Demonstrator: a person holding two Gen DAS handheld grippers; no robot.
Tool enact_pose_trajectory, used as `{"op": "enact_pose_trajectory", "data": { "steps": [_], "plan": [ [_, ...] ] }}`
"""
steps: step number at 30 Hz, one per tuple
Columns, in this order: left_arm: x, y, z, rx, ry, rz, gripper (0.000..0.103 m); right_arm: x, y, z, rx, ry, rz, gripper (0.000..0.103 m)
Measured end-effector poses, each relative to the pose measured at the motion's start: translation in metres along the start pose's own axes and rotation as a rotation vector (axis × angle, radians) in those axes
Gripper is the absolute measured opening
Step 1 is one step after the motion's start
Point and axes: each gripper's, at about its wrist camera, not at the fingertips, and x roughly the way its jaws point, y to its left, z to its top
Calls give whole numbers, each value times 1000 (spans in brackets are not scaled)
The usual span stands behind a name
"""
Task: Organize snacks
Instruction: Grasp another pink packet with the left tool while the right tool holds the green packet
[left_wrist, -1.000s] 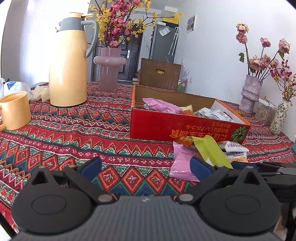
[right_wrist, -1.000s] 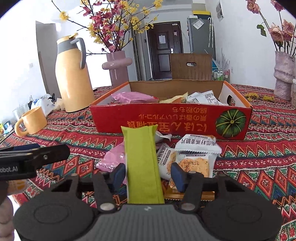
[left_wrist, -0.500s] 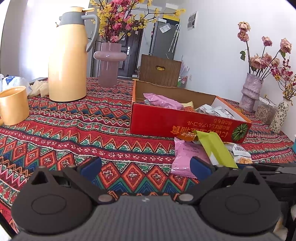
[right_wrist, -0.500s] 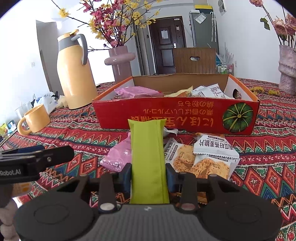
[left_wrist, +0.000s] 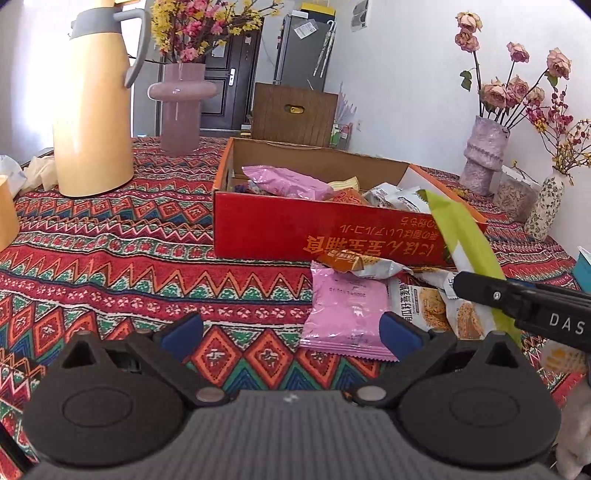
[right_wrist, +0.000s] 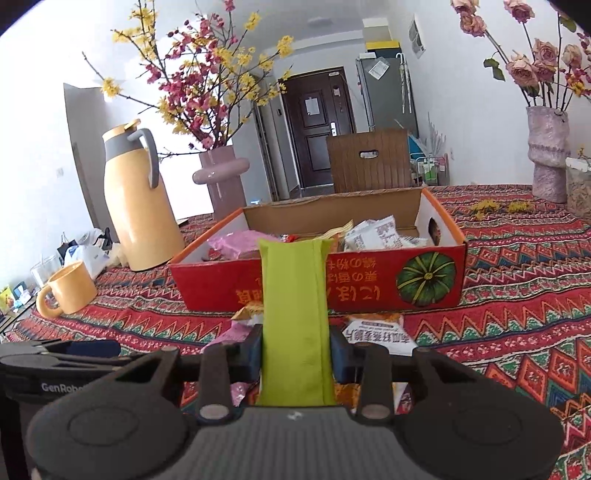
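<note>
My right gripper (right_wrist: 294, 354) is shut on a lime green snack packet (right_wrist: 294, 310) and holds it up in front of the red cardboard box (right_wrist: 369, 284). The packet also shows in the left wrist view (left_wrist: 461, 232), by the box's (left_wrist: 280, 229) right front corner. The box holds a pink packet (left_wrist: 288, 182) and white packets (right_wrist: 376, 234). My left gripper (left_wrist: 290, 330) is open and empty, low over the cloth. A pink packet (left_wrist: 345, 310), an orange packet (left_wrist: 347, 260) and oat cracker packets (left_wrist: 424, 306) lie loose before the box.
A yellow thermos jug (left_wrist: 92, 110) and a pink vase (left_wrist: 181, 107) stand at the back left, a yellow mug (right_wrist: 70, 291) at the left. A purple vase of roses (left_wrist: 484, 158) and a small floral vase (left_wrist: 546, 206) stand at the right. A patterned tablecloth (left_wrist: 110, 251) covers the table.
My right gripper has closed on the green packet and lifted it up toward the box. My left gripper has stayed open and moved slightly forward.
</note>
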Motion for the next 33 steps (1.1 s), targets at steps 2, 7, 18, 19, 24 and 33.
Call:
{"op": "enact_pose_trajectory", "data": {
  "steps": [2,7,18,19,24,33],
  "plan": [
    [7,-7,4,13,16,-9,103,-5,-7,2,9,-20,-22,35],
    [29,-24,15,31,78,5,103,-12,-27,3,36,-44,-72,35],
    [70,-43,23,38,164,34,89,-10,-51,-1,81,-43,-111,35],
    [73,-44,23,35,171,29,80,-10,-52,-2,83,-41,-111,35],
    [72,-47,23,53,155,6,63,-9,-55,-5,91,-36,-107,35],
    [53,-48,15,99,111,-5,62,-8,-56,-7,98,-33,-100,35]
  ]
}}
